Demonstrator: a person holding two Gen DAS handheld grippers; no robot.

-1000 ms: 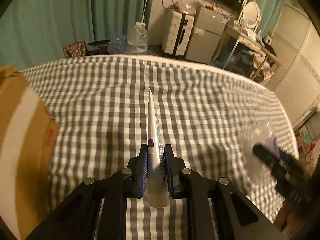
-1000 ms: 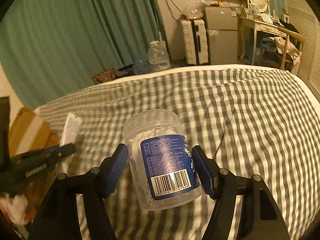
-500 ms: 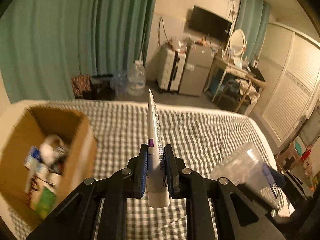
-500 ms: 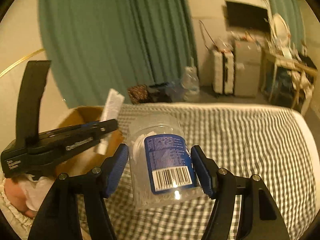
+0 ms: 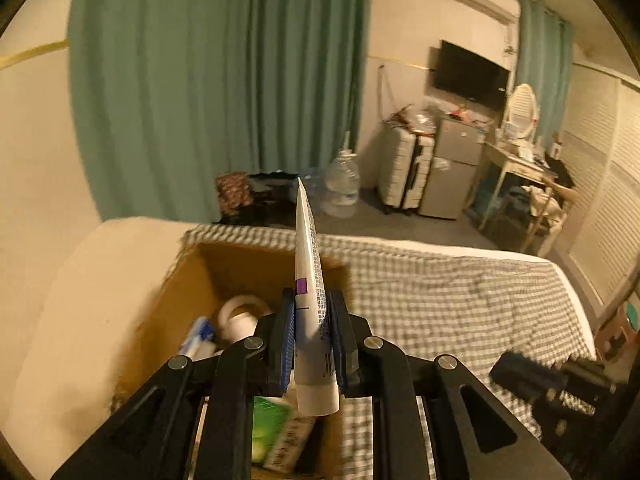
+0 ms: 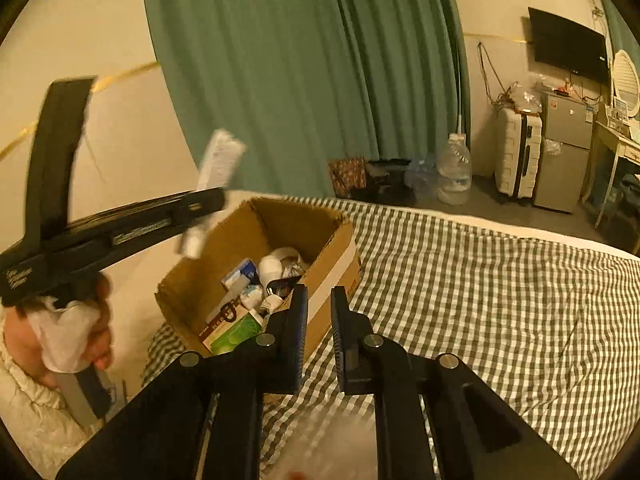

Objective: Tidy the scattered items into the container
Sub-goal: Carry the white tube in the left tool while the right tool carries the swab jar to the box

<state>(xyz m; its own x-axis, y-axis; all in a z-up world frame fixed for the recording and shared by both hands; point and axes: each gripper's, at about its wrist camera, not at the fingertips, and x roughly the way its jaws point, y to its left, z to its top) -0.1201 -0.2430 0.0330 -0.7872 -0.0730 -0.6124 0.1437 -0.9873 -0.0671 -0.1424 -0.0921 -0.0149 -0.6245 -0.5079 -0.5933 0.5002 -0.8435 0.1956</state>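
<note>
Only a barcode legible on the clamped tube (image 5: 310, 320).

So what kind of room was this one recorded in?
Most likely a bedroom: a bed with a checked cover, a wall-mounted TV, and a dressing table with an oval mirror beside a suitcase.

Honestly nothing here is legible. The white tube (image 5: 309, 296) has a purple square, a block of tiny print and a barcode near its cap end, all too small to read. The green packet (image 6: 236, 330) in the cardboard box (image 6: 332, 264) is just blur.
</note>
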